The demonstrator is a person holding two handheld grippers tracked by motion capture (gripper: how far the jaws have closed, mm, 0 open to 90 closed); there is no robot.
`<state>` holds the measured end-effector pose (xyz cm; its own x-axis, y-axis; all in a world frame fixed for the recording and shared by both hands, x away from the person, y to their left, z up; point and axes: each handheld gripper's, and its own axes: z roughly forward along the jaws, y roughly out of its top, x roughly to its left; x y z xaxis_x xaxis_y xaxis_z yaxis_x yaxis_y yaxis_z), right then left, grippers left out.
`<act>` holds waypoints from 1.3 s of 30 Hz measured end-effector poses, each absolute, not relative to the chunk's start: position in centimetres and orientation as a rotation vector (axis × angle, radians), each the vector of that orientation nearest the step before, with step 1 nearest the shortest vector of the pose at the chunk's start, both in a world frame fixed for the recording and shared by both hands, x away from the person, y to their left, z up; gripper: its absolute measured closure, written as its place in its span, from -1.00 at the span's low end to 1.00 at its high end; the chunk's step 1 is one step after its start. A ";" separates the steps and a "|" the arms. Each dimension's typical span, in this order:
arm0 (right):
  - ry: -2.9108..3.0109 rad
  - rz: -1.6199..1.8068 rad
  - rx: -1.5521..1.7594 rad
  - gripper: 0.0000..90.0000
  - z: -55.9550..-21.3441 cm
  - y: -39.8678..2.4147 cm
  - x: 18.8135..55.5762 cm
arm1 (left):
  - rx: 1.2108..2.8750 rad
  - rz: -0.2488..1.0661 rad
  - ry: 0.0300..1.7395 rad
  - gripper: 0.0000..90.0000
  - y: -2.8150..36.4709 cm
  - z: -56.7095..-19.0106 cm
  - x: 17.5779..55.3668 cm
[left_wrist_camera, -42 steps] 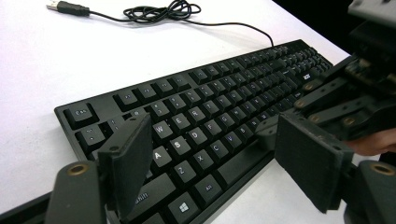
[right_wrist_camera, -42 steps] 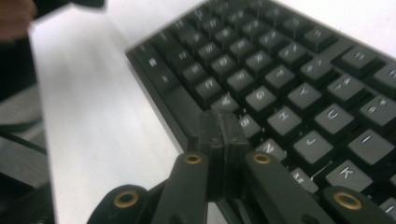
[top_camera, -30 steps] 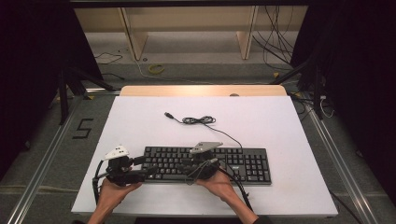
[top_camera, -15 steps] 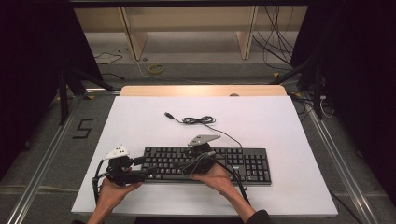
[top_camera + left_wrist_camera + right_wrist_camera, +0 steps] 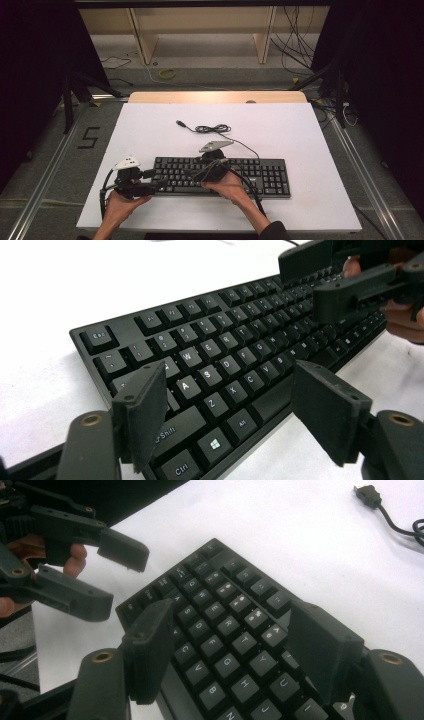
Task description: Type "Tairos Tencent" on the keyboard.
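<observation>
Here, a black full-size plastic keyboard (image 5: 222,176) lies flat on the white table top (image 5: 300,135), near the person's edge and a little left of the middle, its long side running across the table. Its thin black cable (image 5: 215,129) leads away from the back edge to a small loose coil, and the USB plug (image 5: 179,122) lies bare on the white surface beyond.

The left gripper (image 5: 150,181) sits at the keyboard's left end, held low and level. Its jaws stand wide, having just closed a little, and the near left corner of the keyboard (the Shift and Ctrl keys) shows between the pads (image 5: 142,412) without being pressed.

The right gripper (image 5: 207,172) hovers over the middle of the key field, jaws spread wide apart after just opening; letter keys show between its pads (image 5: 150,647), nothing clamped. Both hands (image 5: 120,207) come in from the near edge.
</observation>
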<state>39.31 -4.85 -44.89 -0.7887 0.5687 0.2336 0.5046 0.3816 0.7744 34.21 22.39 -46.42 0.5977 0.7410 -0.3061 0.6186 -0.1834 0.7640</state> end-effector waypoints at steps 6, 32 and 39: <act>2.558 1.380 0.988 -0.03 -44.9 -4.4 39.6 | 1.918 0.160 1.100 -0.09 22.5 -46.6 34.3; 2.597 1.271 1.019 1.00 -46.5 -3.5 40.6 | 2.042 0.196 1.148 0.98 22.7 -47.4 35.0; 2.602 1.251 1.028 1.00 -46.8 -3.4 40.8 | 2.056 0.187 1.163 0.98 22.7 -47.6 35.2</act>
<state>40.82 -3.42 -46.76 -0.7722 0.6003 0.2081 0.5375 0.4426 0.7178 35.24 22.71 -47.57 0.5759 0.7860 -0.2246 0.6757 -0.3031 0.6720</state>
